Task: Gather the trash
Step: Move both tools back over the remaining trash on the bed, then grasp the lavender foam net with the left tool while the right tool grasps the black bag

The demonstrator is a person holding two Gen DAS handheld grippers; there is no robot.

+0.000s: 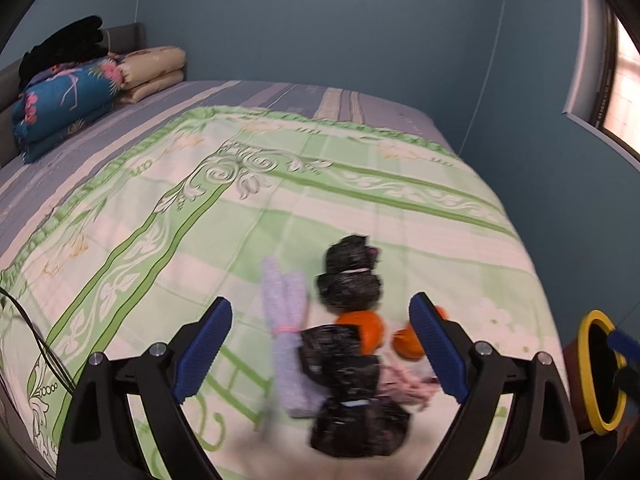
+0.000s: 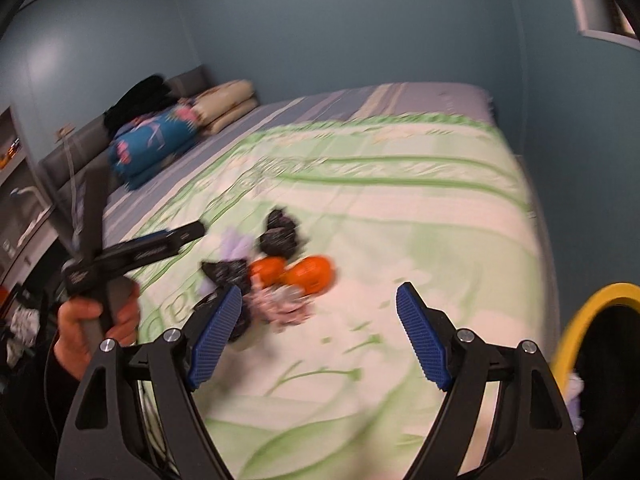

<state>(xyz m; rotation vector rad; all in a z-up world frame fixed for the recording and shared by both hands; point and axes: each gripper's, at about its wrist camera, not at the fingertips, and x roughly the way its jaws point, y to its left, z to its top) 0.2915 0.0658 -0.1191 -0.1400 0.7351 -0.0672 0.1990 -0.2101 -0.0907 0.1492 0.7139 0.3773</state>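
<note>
Left gripper [image 1: 320, 344] jaws wide apart, nothing pinched, hovering over trash pile on bed [image 1: 200, 220]. Left to right w/in pile: lilac bundle [image 1: 286, 320], black bags [image 1: 348, 280], orange pieces [image 1: 364, 328], pinkish scrap [image 1: 404, 384], prob. crumpled wrapper. Right gripper [image 2: 320, 336] also spread, empty, just right of pile. Yellow-rimmed bin [image 2: 592, 312] off bed's right edge.

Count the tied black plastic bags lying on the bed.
3. One far black bag lies beyond the orange pieces, a middle black bag sits beside the lilac bundle, and a near black bag lies closest. More may hide underneath.
</note>
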